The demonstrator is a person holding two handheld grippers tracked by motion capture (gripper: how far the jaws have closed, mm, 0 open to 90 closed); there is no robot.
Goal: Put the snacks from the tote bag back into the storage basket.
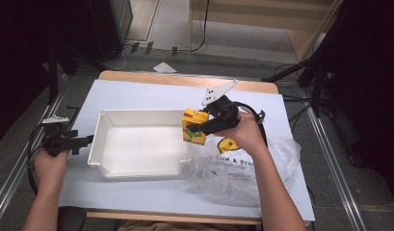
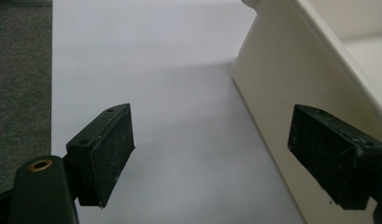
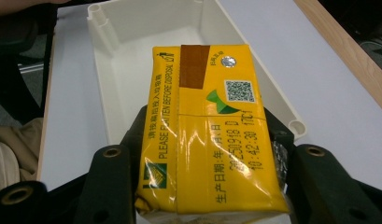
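White paper (image 1: 137, 192) covers the tabletop, and everything on it can be placed from the one cream tray (image 1: 104, 166) at its middle. Nearest the person, to the tray's right and touching its near right corner, lies one crumpled clear plastic bag (image 1: 242, 171); a second yellow item (image 1: 228, 144) peeps out at the bag's far edge, partly hidden by the hand, so I cannot tell what it is. Off the tray's left wall, the left gripper (image 1: 86, 139) sits just beside that wall with its jaws spread wide and nothing between them; in the left gripper view one pad (image 2: 336, 158) shows against the cream wall, though contact cannot be judged. Over the tray's right rim, the right gripper (image 1: 197, 131) has its jaws clamped on one yellow packet (image 3: 212, 135), a film-wrapped pack with printed text and a brown tape strip, held clear above the rim with the tray's bare interior beyond it.

By my reading, the step in hand is carrying the packet from the bag into the tray. The next move calls for bringing it further in over the tray floor, lowering it until it rests flat, then parting the jaws. The left gripper looks placed to steady the tray if it slides.

Count: one tray, one bag, one packet held, two grippers.
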